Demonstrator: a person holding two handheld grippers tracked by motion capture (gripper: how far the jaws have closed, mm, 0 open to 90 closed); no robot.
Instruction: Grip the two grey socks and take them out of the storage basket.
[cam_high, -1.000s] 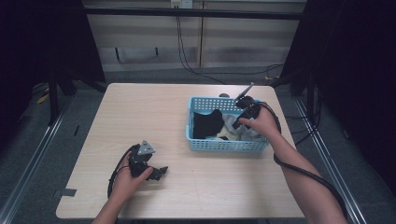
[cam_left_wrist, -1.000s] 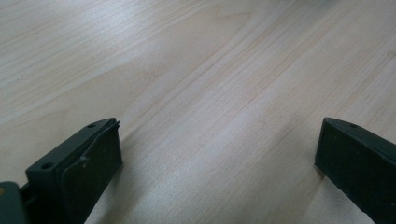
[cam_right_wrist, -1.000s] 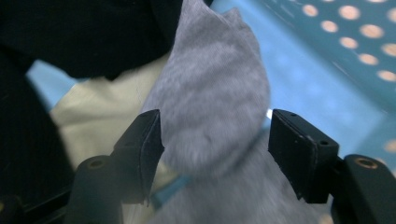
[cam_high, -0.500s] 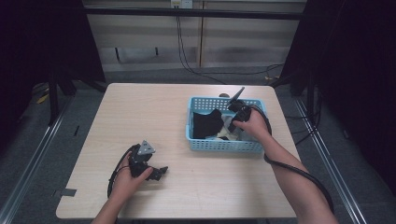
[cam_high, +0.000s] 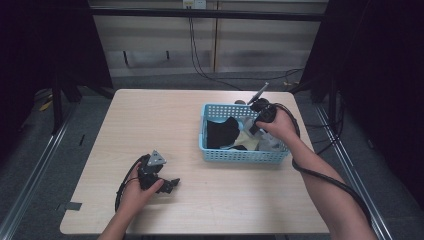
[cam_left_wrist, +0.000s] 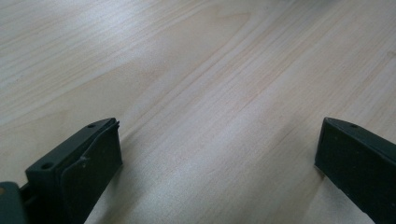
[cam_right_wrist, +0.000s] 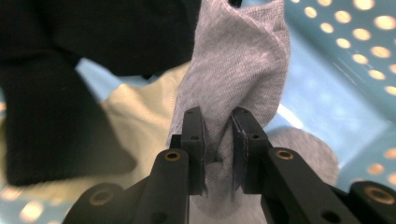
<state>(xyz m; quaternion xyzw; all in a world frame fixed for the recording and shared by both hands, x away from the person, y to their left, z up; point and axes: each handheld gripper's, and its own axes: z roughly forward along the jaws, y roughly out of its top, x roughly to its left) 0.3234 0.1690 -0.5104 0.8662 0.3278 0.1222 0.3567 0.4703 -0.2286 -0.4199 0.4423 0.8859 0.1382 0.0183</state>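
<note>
Table (cam_high: 165, 125): light wood top, seen from above in the high view; bare grain under the left jaws in the left gripper view.
Basket (cam_high: 240, 155): light blue, perforated walls, at roughly 2 o'clock from table centre, resting flat on the tabletop.
Basket contents: black cloth (cam_high: 222, 131) on the 9 o'clock side; cream cloth (cam_high: 246, 138) beneath and beside it; grey sock (cam_right_wrist: 238, 60) toward the 3 o'clock side.
Right gripper (cam_right_wrist: 218, 140): inside the basket, jaws closed to a narrow gap, pinching a fold of the grey sock between the pads; sock fabric bunched and rising past the jaw tips toward 12 o'clock in the right gripper view.
Right hand (cam_high: 277, 125): over the 3 o'clock half of the basket, wrapped around the gripper body; cable looped along the forearm.
Left gripper (cam_high: 170, 185): lying low on the table at about 7 o'clock from table centre, well apart from the basket; jaws spread wide, nothing between them, bare wood in the gap.
Left hand (cam_high: 137, 187): on the gripper body, near the table's front edge.
Grey plate (cam_high: 156, 160): three-cornered, on top of the left gripper.
</note>
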